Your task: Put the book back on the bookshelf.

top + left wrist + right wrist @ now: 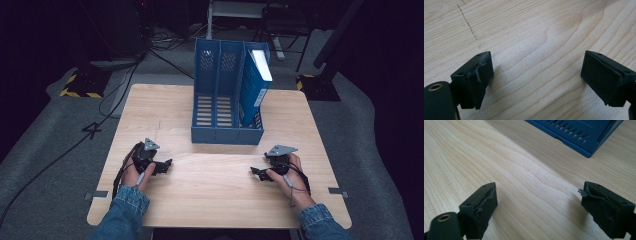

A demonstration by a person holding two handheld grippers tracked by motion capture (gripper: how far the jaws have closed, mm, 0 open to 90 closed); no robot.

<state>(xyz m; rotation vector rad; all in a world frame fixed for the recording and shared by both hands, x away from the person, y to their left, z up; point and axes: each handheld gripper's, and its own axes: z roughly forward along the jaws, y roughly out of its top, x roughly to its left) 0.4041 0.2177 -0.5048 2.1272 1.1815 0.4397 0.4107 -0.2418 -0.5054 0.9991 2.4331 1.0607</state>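
Blue file rack [227,95] upright at far middle of pale wood table [220,195], blue binder [256,85] leaning in right slot. Left gripper [167,162], right gripper [254,172] low over bare wood, jaws spread, empty. Grey floor [45,165], dark room, cables [60,155].

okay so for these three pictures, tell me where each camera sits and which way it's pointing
High view: above the person's side, looking forward and down on the wooden table, the blue file rack, the left gripper, the right gripper, both hands and denim sleeves.
Left gripper view: rides the left gripper, facing bare tabletop between its open jaws.
Right gripper view: rides the right gripper, facing tabletop and the rack's corner, jaws open.
Shared: the high and right gripper views both catch the rack; all three show the tabletop.
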